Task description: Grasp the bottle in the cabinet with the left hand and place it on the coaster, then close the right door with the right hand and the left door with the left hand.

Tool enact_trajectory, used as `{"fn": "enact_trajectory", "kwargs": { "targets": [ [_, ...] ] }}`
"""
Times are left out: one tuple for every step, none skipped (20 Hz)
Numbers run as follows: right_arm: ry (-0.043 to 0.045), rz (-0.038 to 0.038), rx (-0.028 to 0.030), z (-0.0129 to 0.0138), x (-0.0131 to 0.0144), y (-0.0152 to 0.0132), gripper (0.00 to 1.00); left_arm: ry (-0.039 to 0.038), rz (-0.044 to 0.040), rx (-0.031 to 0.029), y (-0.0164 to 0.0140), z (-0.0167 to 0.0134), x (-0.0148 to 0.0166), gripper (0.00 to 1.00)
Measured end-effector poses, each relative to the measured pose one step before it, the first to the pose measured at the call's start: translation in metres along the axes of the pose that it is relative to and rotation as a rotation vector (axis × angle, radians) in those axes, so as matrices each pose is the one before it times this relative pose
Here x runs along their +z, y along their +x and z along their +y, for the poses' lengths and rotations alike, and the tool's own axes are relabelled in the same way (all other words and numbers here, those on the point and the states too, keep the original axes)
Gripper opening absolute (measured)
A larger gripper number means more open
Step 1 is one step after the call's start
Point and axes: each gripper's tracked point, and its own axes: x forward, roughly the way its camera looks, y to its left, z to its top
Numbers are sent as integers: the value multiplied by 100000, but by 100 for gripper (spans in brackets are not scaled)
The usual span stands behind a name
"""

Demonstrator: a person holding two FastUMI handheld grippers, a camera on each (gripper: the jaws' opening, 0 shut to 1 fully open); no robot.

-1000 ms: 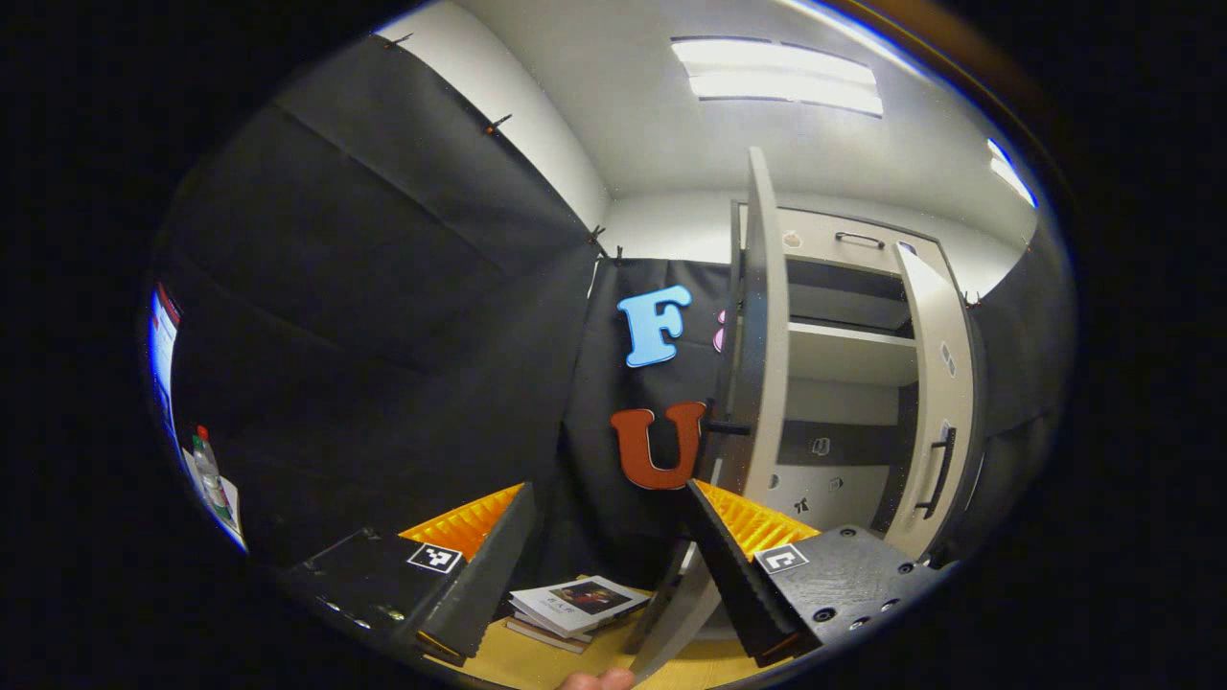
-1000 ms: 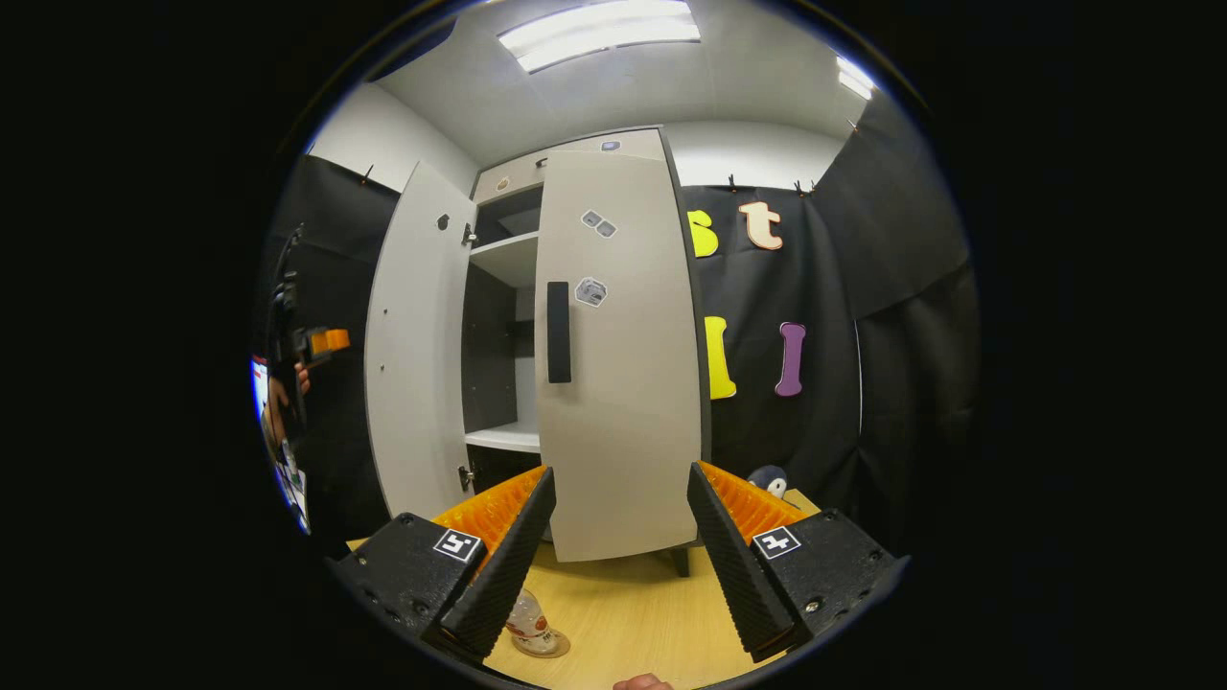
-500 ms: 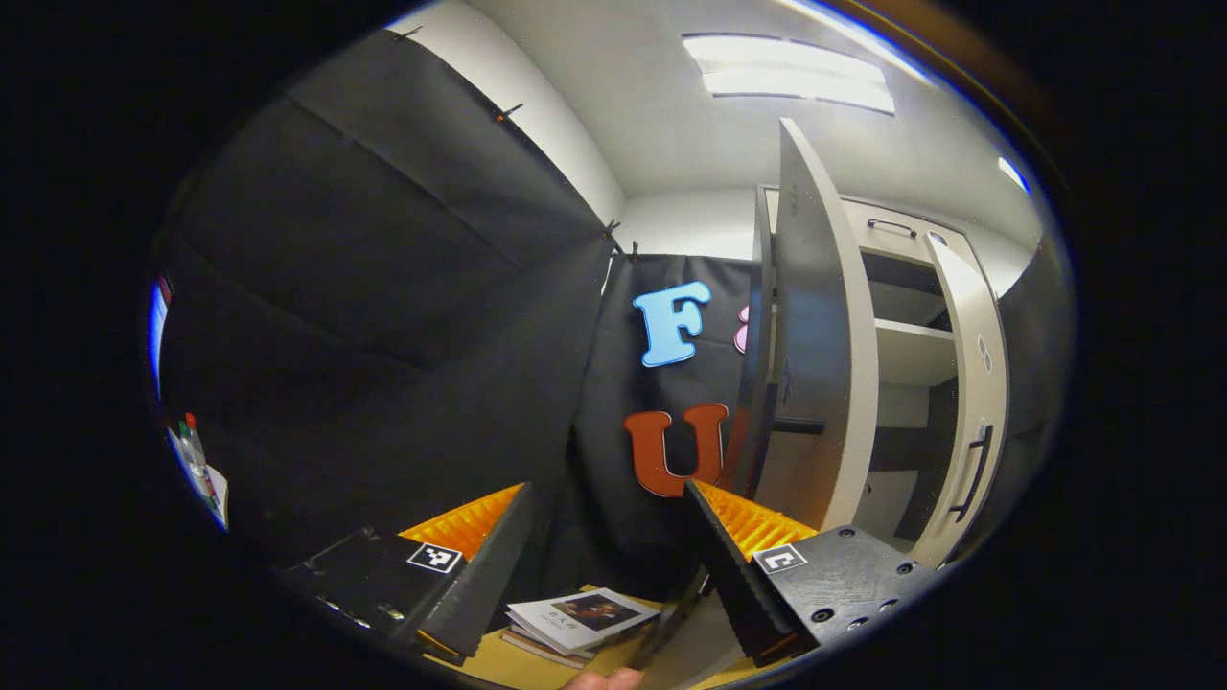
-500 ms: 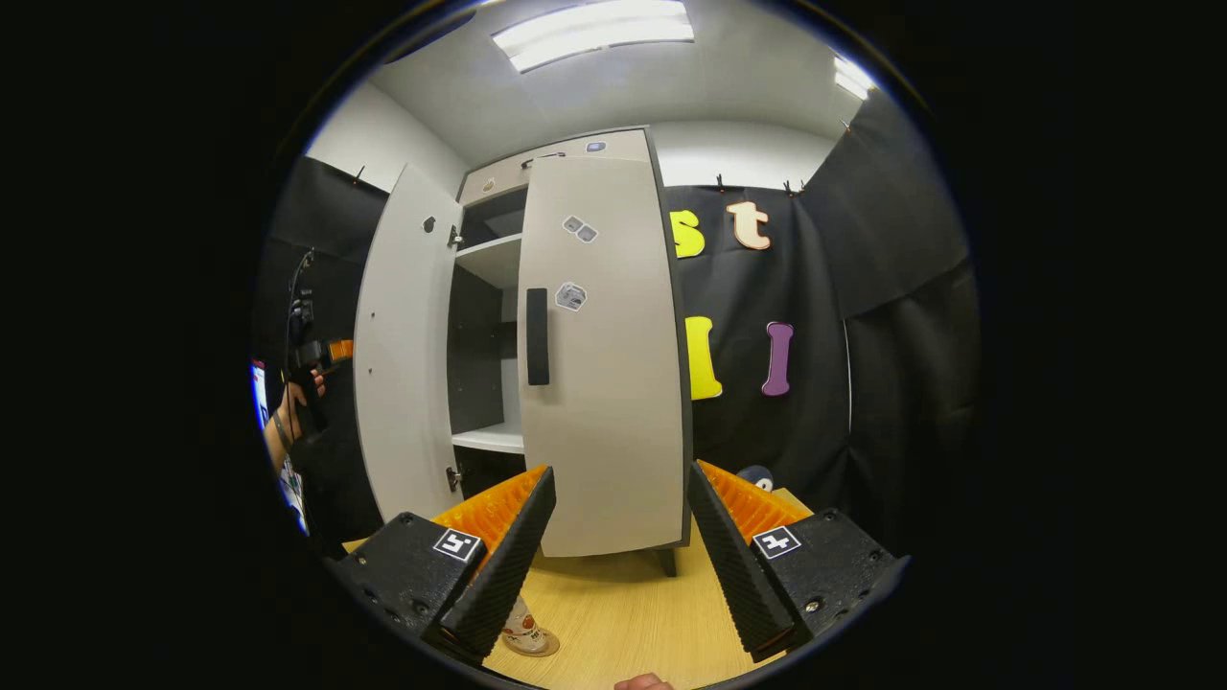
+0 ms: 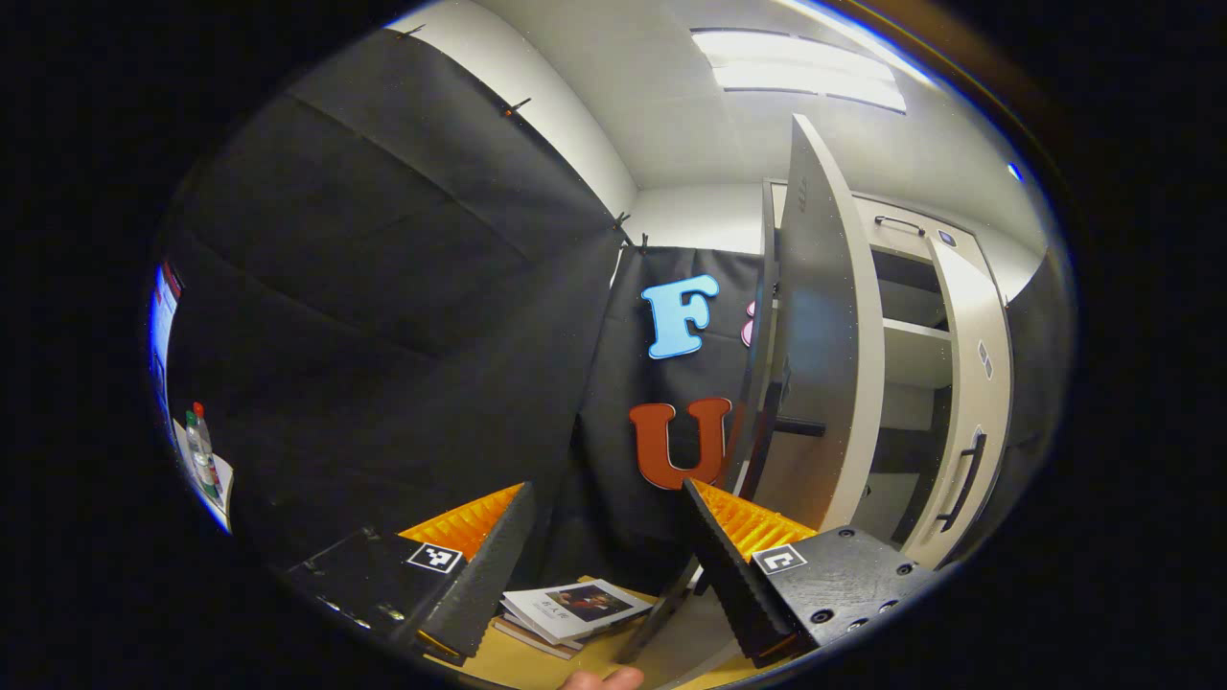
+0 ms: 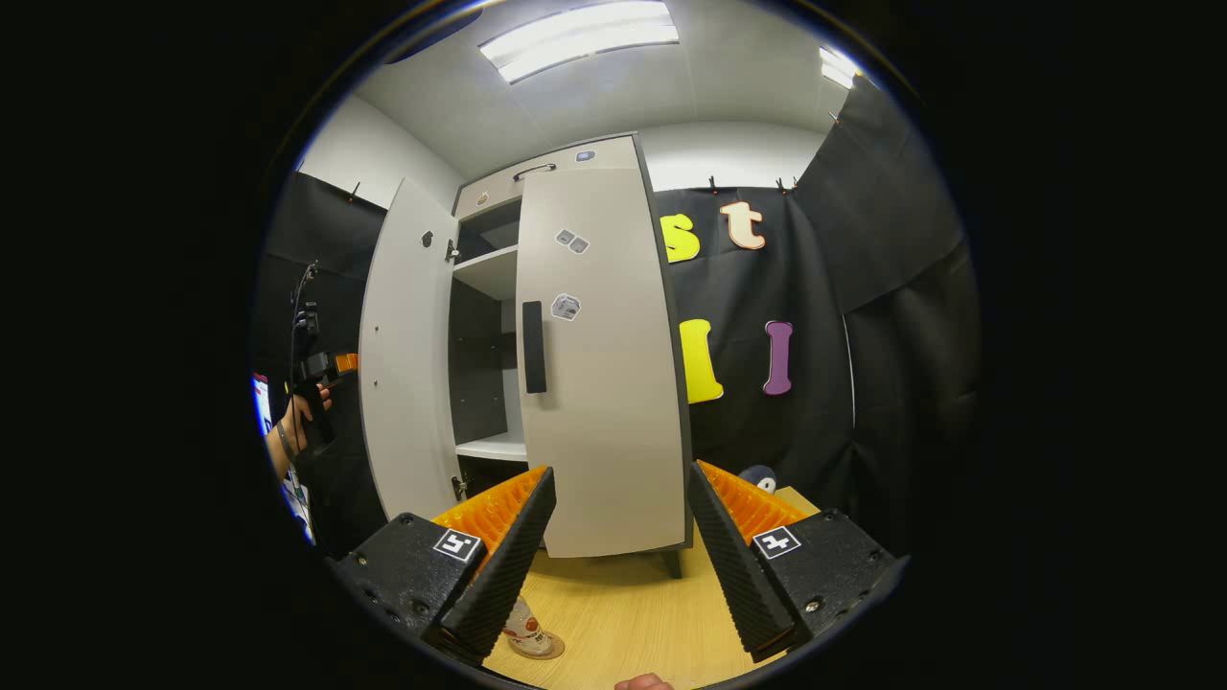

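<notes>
In the right gripper view, the right tool is seen nearest, its jaws held apart with nothing between them, above the wooden desk. Just behind its left finger, the bottle is seen standing on the coaster on the desk, so the placing step is judged done. Beyond, the right door is seen nearly shut, with its dark vertical handle facing the tool, while a gap onto the cabinet shelves is left between it and the left door, which stands swung open. Farther off at the left edge, the left tool is seen held up in a hand, to the outer side of the left door.

In the left gripper view, the left tool is likewise seen with jaws apart and empty, above a stack of books on the desk. The left door lies ahead and to the right of the tool, seen almost edge-on, its long axis upright, its outer face turned toward the tool. The coming move is judged to turn on this: the left tool lies nearer to that door, on its outer side, and a push rightward against the outer face would be called for to swing it closed.
</notes>
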Motion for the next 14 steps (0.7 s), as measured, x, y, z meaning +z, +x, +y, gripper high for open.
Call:
{"fn": "enact_trajectory", "kwargs": {
  "targets": [
    [-572,-198,163,-41,38,-184,85,-58,161,-1491,-366,-829,-58,93],
    [-794,84,-280,-177,99,-78,85,851,-270,-1772,-327,-868,-21,96],
    [-894,91,-541,-360,37,-190,85,793,-359,-1610,-110,-633,-142,94],
    [-732,-110,-542,-309,202,-180,85,216,-41,-1796,-67,-923,-187,94],
    [-477,-471,-719,-340,188,-148,85,-915,272,-1931,-108,-886,-124,94],
    [-357,-378,-761,-335,195,-159,85,-1522,759,-2415,-30,-1045,-314,93],
    [-106,-300,-767,-253,50,-137,85,-1782,730,-2833,49,-1196,-314,93],
    [19,38,-527,-153,76,-64,85,-1731,974,-3017,32,-1250,-379,99],
    [199,-245,-550,-178,18,-52,85,-949,1502,-3520,306,-1357,-540,99],
    [248,-191,-827,-215,-38,-131,85,-855,1279,-2289,153,-970,-407,99],
    [266,305,-1112,-388,-197,-79,85,-1568,-65,-1722,78,-800,-157,99],
    [167,614,-1335,-278,-332,-259,85,-1131,-1259,-779,39,-718,160,99],
    [326,426,-1413,-377,-233,-325,85,227,-1834,-274,45,-287,327,99],
    [477,17,-1130,-264,-82,-375,85,1624,-1838,-391,-31,-143,284,90]
  ]
}}
